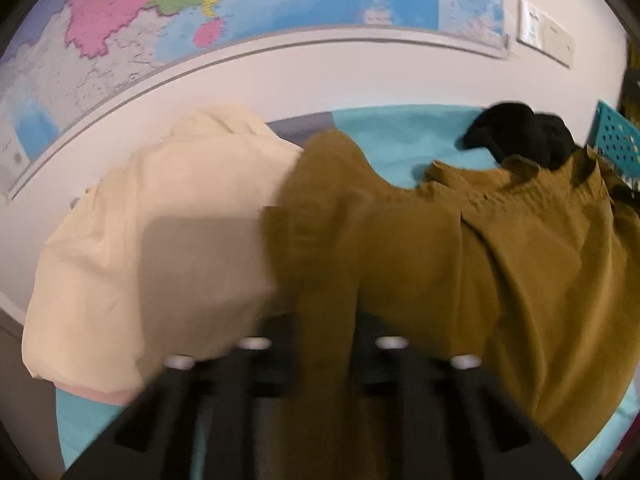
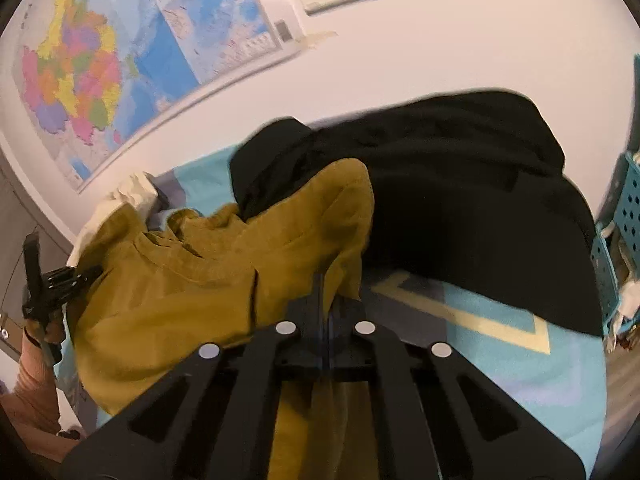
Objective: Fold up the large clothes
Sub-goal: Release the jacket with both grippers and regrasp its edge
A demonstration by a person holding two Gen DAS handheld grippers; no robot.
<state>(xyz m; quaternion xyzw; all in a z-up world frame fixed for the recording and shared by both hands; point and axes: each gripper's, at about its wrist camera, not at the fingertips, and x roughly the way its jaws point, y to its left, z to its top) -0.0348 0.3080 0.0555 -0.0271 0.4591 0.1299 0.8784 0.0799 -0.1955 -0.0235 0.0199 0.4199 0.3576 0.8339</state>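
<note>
Your surface (image 2: 520,364) wears a teal cloth with a cream and grey pattern, set against a white wall hung with a map (image 1: 240,12). The mustard garment (image 2: 180,300) lies across it between a cream garment (image 1: 140,240) and a black one (image 2: 460,200). Both your left gripper (image 1: 324,320) and right gripper (image 2: 326,300) have their fingers pinched on mustard fabric.

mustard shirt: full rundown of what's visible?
The mustard shirt is a brown-yellow woven garment, collar showing, crumpled and partly lifted over the teal blanket. Both tongs, left and right, are shut on folds of it. It overlaps the cream garment and touches the black garment.
</note>
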